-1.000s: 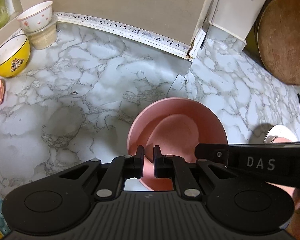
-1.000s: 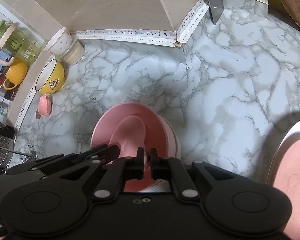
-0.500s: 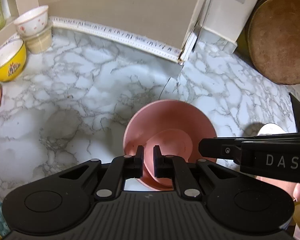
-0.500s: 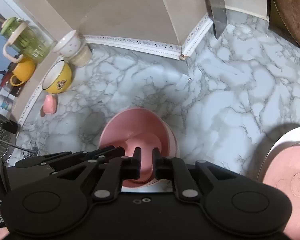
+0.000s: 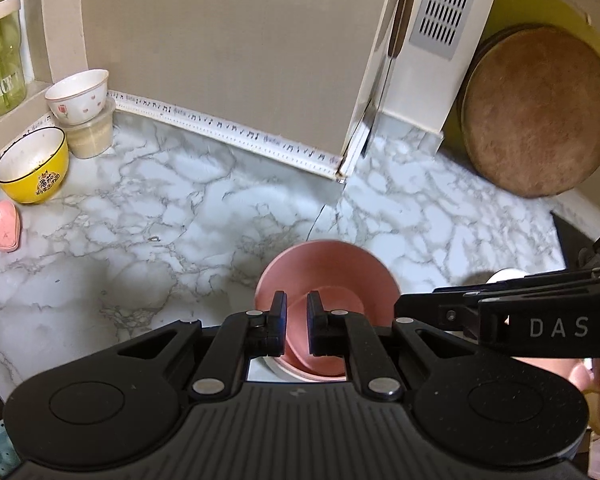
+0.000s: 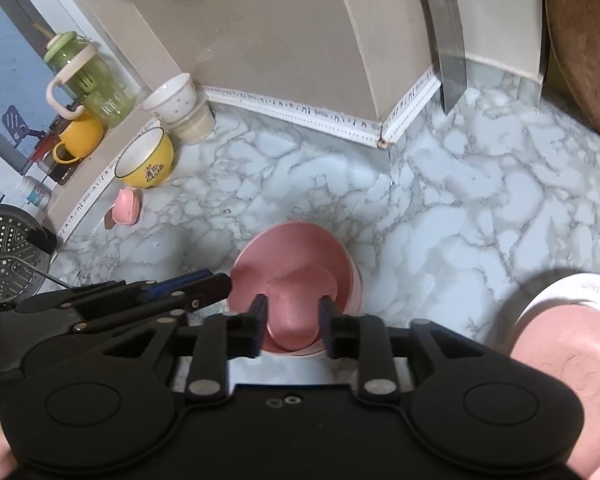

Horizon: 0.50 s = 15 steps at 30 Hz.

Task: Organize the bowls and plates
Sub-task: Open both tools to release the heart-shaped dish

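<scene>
right gripper [image 6: 292, 322] opened off pink bowl [image 6: 296, 268]; "das".

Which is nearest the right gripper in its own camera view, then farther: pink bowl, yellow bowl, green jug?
1. Pink bowl, right at the right gripper, between its opening fingers.
2. Yellow bowl, far left on the counter.
3. Green jug, beyond, on the ledge.

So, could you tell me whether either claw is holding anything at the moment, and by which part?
The left claw is shut on the near rim of the pink bowl. The right claw is opening, its pads clear of the bowl, so it holds nothing.
</scene>
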### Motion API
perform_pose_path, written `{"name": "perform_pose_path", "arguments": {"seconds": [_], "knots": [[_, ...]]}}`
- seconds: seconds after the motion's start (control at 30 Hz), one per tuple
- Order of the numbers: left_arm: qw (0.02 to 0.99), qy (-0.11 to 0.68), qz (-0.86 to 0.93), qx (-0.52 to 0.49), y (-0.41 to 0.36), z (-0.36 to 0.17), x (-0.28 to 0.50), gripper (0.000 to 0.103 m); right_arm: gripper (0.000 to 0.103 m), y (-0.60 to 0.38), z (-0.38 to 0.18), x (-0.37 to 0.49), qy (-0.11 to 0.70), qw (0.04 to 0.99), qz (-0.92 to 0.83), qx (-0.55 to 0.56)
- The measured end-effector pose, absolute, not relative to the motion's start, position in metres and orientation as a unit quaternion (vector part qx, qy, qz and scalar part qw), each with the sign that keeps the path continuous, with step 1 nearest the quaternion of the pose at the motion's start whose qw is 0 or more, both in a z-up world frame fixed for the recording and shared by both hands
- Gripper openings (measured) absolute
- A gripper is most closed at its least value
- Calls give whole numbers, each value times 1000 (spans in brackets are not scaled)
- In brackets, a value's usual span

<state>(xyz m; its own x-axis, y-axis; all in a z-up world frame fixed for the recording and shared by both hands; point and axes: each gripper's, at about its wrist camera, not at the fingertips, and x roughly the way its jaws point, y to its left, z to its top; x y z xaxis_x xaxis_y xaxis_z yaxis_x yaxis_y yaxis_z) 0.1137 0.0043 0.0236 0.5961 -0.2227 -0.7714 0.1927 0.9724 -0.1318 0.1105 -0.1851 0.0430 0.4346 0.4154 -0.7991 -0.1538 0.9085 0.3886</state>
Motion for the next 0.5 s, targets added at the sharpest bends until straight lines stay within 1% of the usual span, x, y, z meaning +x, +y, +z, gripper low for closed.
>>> {"name": "perform_pose_path", "arguments": {"seconds": [0.03, 0.07, 0.1, 0.2, 0.33, 0.37, 0.4, 0.43, 0.47, 0.5], "knots": [[895, 429, -117, -21, 6, 26, 112, 10, 46, -186, 45, 109, 499, 840, 170, 130], [897, 425, -117, -22, 7, 28, 110, 10, 54, -187, 47, 107, 493, 844, 170, 129], [899, 421, -117, -22, 7, 30, 108, 11, 58, -188, 49, 104, 486, 848, 169, 126], [903, 411, -120, -31, 11, 36, 103, 11, 63, -191, 55, 99, 475, 854, 170, 124], [908, 400, -121, -36, 15, 42, 96, 13, 64, -196, 59, 94, 465, 860, 172, 122], [909, 398, -120, -37, 15, 43, 94, 17, 66, -197, 60, 93, 463, 861, 172, 122], [909, 397, -118, -39, 16, 43, 93, 25, 72, -198, 60, 92, 462, 861, 173, 122], [910, 396, -118, -41, 17, 43, 91, 30, 74, -199, 60, 91, 460, 862, 172, 124], [911, 393, -117, -41, 18, 43, 89, 42, 76, -201, 60, 89, 458, 864, 171, 125], [913, 388, -116, -41, 18, 43, 87, 56, 76, -202, 61, 87, 456, 865, 171, 124]]}}
